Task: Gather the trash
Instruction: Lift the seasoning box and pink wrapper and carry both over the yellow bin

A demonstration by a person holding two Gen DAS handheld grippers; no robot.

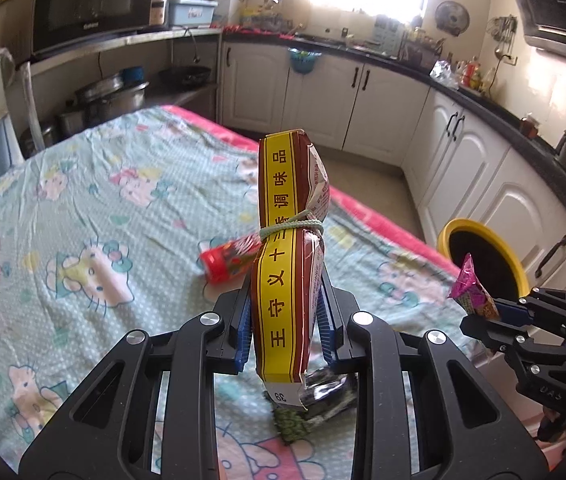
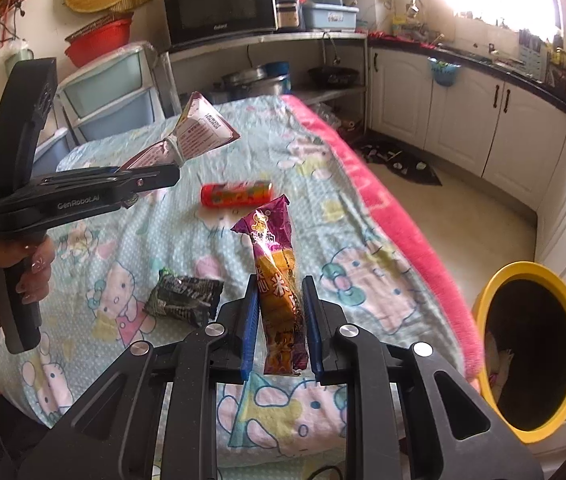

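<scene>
Kitchen table (image 2: 103, 216) | left gripper (image 1: 285, 320) tilted downward, clamping spice packet (image 1: 289, 240) | right gripper (image 2: 281, 320) likewise, clamping snack wrapper (image 2: 279, 280)

The tablecloth (image 2: 131, 216) is left largely bare on its left half — only a red tube (image 2: 237, 194) at centre and a black wrapper (image 2: 185, 300) nearer obstruct. The yellow bin (image 2: 531, 344) at near right is unobstructed above — its mouth open.
</scene>
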